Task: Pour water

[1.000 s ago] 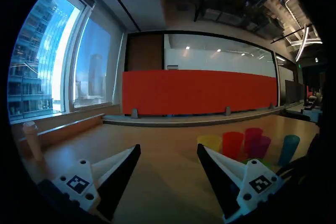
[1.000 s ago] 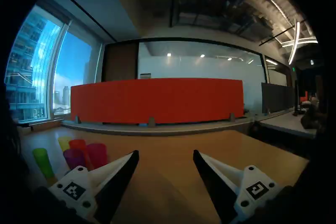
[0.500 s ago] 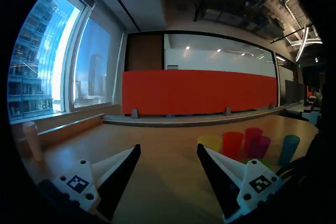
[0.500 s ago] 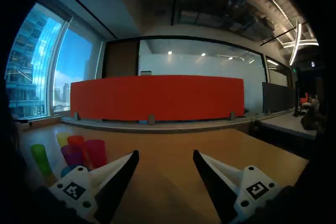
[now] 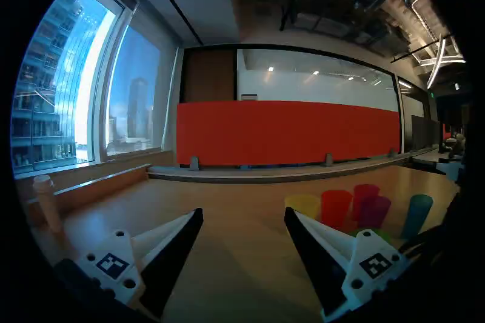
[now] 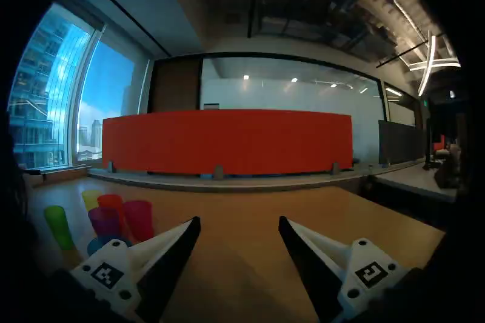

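Observation:
A cluster of coloured plastic cups stands on the wooden table. In the left gripper view I see the yellow cup [image 5: 302,205], red cup [image 5: 336,208], magenta cup [image 5: 365,194], purple cup [image 5: 377,211] and teal cup [image 5: 418,214], all right of my open left gripper [image 5: 242,211]. In the right gripper view the same cluster lies at the lower left: green cup [image 6: 59,226], yellow cup [image 6: 91,197], red cup [image 6: 113,204], purple cup [image 6: 104,221], pink cup [image 6: 139,219]. My right gripper [image 6: 238,220] is open and holds nothing. No water is visible.
A tall orange cup [image 5: 46,203] stands alone at the table's left by the window ledge [image 5: 91,171]. A red divider panel [image 5: 285,132] runs along the table's far edge. Bare table top [image 6: 254,208] stretches ahead of both grippers.
The right gripper's view has dipped slightly, so the cups sit a bit fuller in it and a blue cup rim shows below them. The left gripper has stayed still.

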